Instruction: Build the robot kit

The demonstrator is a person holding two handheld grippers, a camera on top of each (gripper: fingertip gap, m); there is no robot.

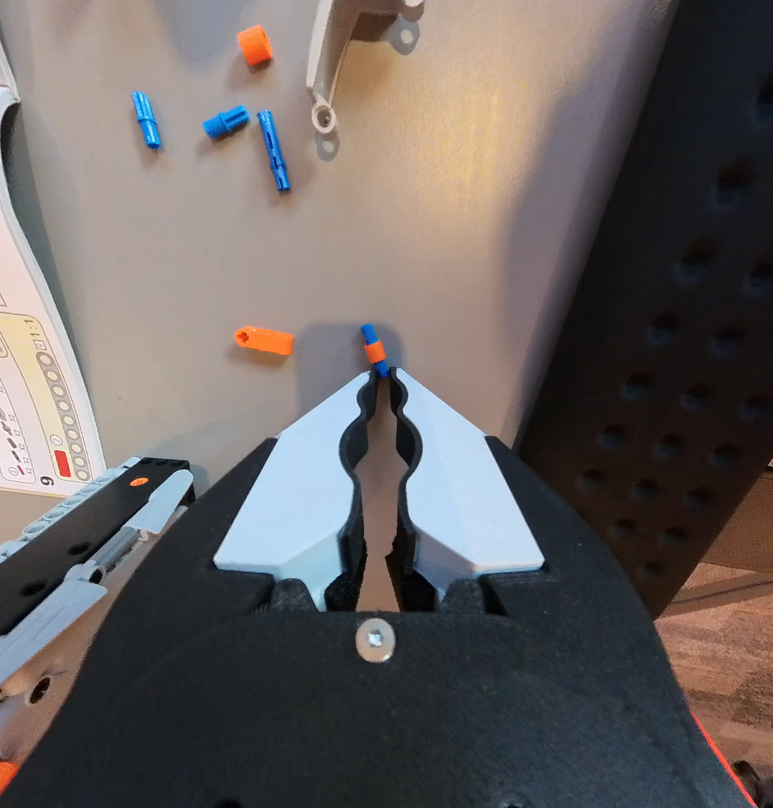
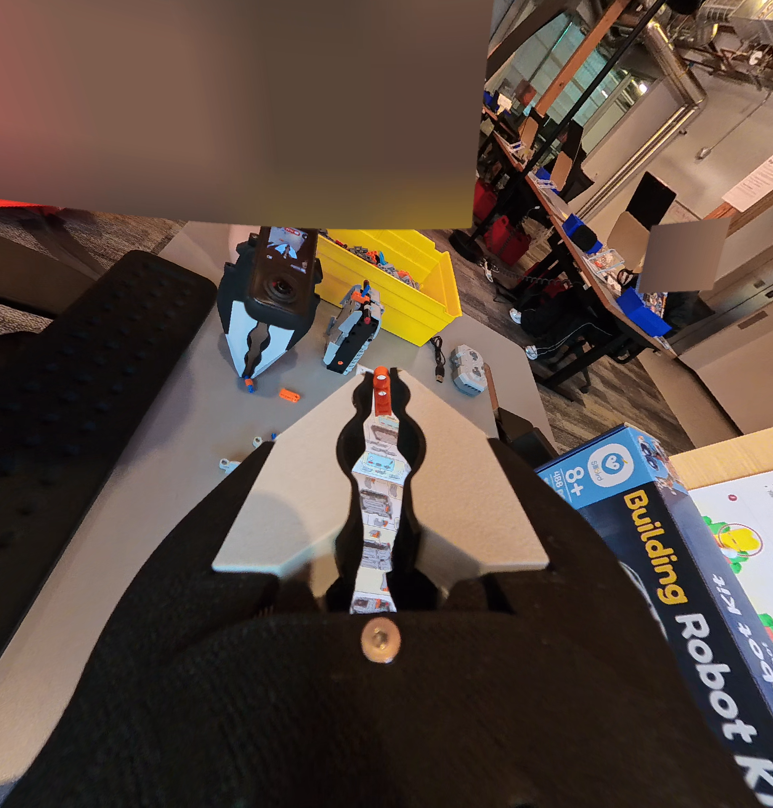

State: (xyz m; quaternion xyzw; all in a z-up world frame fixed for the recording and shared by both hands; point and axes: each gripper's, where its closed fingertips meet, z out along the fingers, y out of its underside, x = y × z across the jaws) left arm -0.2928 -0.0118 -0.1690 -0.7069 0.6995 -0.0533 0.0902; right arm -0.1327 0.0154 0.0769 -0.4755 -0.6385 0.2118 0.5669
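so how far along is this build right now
Done: a black and grey assembly stands on the table. In hand: the left gripper pinches a blue pin with an orange bush; the right gripper holds an orange connector. Left: three blue pins, an orange bush and an orange beam lie loose.

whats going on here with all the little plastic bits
A person is working two handheld grippers over a grey table strewn with building-kit parts. The left gripper pinches a blue pin with an orange bush at its fingertips, close to the tabletop. The right gripper is shut on an orange connector piece, held above an instruction booklet. Loose blue pins, a part-built black and grey model and a yellow parts bin sit nearby.
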